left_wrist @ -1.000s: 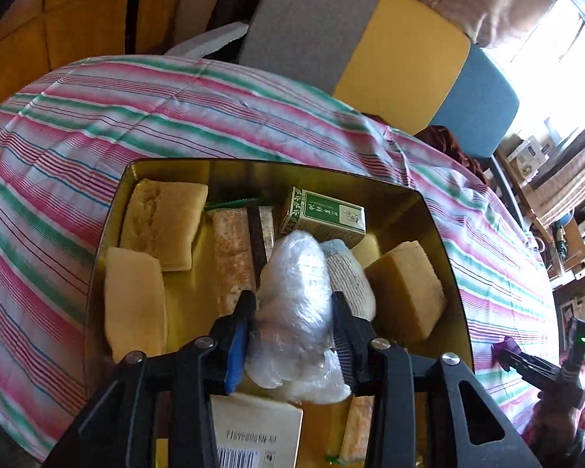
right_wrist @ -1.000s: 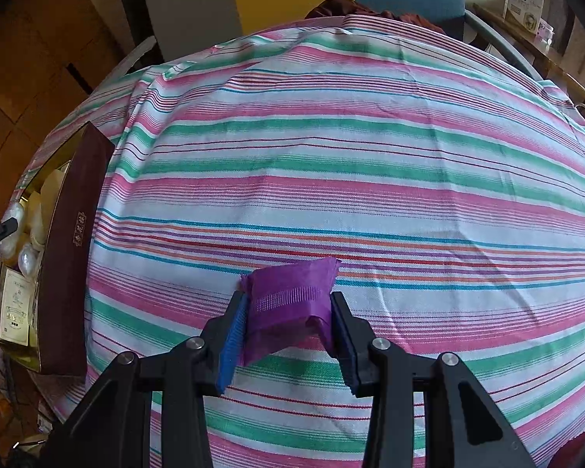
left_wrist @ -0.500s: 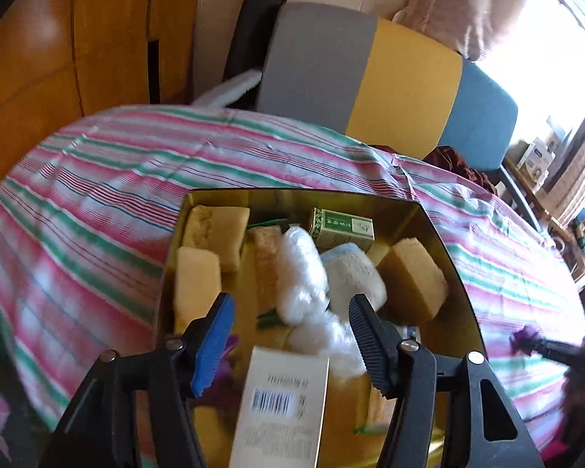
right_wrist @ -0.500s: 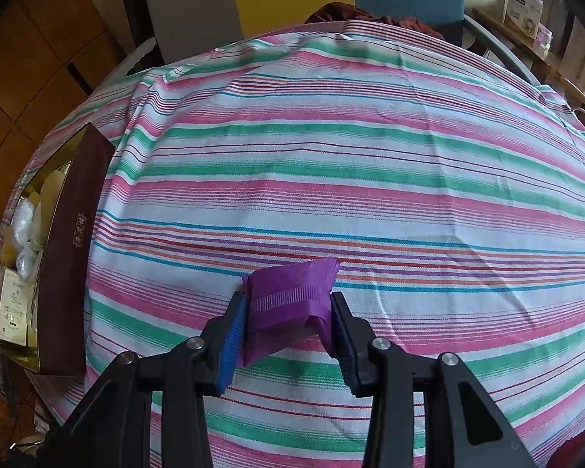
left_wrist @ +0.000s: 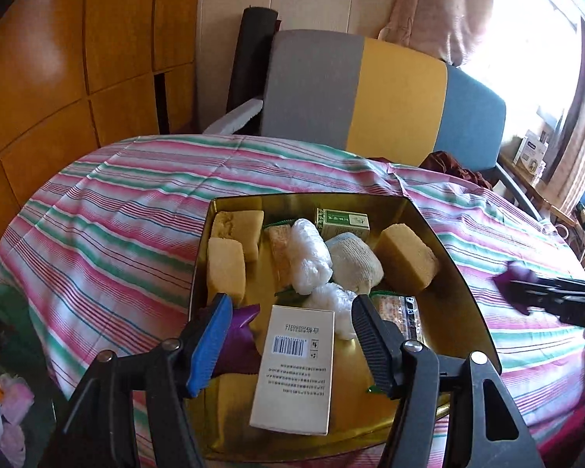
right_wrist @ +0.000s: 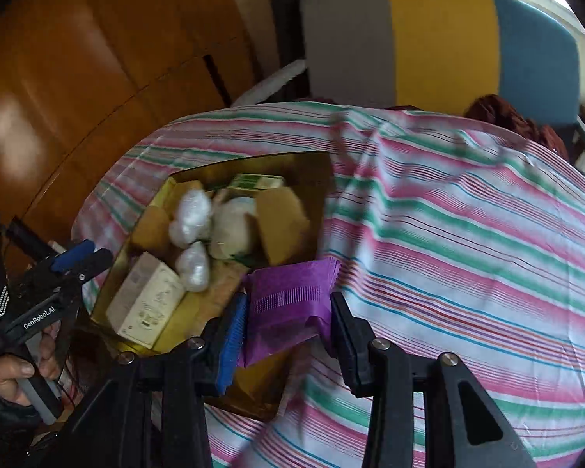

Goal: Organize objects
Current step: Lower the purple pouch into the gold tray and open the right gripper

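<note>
A gold tray (left_wrist: 454, 265) (right_wrist: 316, 167) sits on the striped tablecloth. It holds tan sponge blocks (left_wrist: 407, 257), white plastic-wrapped bundles (left_wrist: 310, 255), a green box (left_wrist: 343, 223), a white barcode box (left_wrist: 296, 366) and a purple packet (left_wrist: 238, 335). My left gripper (left_wrist: 288, 335) is open and empty, pulled back above the tray's near end; it also shows in the right wrist view (right_wrist: 80, 257). My right gripper (right_wrist: 288, 331) is shut on a purple packet (right_wrist: 288, 300), held over the tray's right edge. It shows at the right of the left wrist view (left_wrist: 553, 290).
A grey, yellow and blue chair (left_wrist: 370, 97) stands behind the table. Wooden panels (left_wrist: 58, 78) are at the left. The striped cloth (right_wrist: 468, 253) stretches to the right of the tray. Shelves with clutter (left_wrist: 534, 152) stand by the window.
My left gripper let go of the white bundle into the tray, opened and drew back. My right gripper lifted the purple packet off the cloth and carried it left to the tray.
</note>
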A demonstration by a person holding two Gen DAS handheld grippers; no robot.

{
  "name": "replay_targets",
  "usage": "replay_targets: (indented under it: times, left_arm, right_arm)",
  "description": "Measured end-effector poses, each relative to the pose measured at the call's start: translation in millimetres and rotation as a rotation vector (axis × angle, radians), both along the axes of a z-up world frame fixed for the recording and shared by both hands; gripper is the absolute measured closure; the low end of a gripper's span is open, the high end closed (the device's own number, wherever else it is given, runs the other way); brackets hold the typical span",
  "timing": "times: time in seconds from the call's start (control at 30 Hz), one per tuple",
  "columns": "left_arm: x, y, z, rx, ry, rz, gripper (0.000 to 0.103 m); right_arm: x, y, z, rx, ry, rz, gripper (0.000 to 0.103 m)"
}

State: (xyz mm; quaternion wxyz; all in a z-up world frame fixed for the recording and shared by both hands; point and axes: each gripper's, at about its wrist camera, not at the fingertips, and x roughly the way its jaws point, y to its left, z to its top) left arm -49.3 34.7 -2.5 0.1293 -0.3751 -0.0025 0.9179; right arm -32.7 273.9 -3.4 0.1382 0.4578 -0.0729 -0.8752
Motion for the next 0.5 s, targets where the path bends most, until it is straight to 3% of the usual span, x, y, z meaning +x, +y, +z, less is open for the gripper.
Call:
replay_targets:
  times: [0.23,0.5]
  left_arm:
    - [9,-12,-3,0.004,0.001,0.025,0.031]
    - [11,-19,-7,-0.005,0.003,0.057,0.031]
  right_arm:
    - [-30,-76,-31,0.055,-0.054,0.119,0.061]
    - [-55,-92,-61,0.090,-0.097,0.102,0.061]
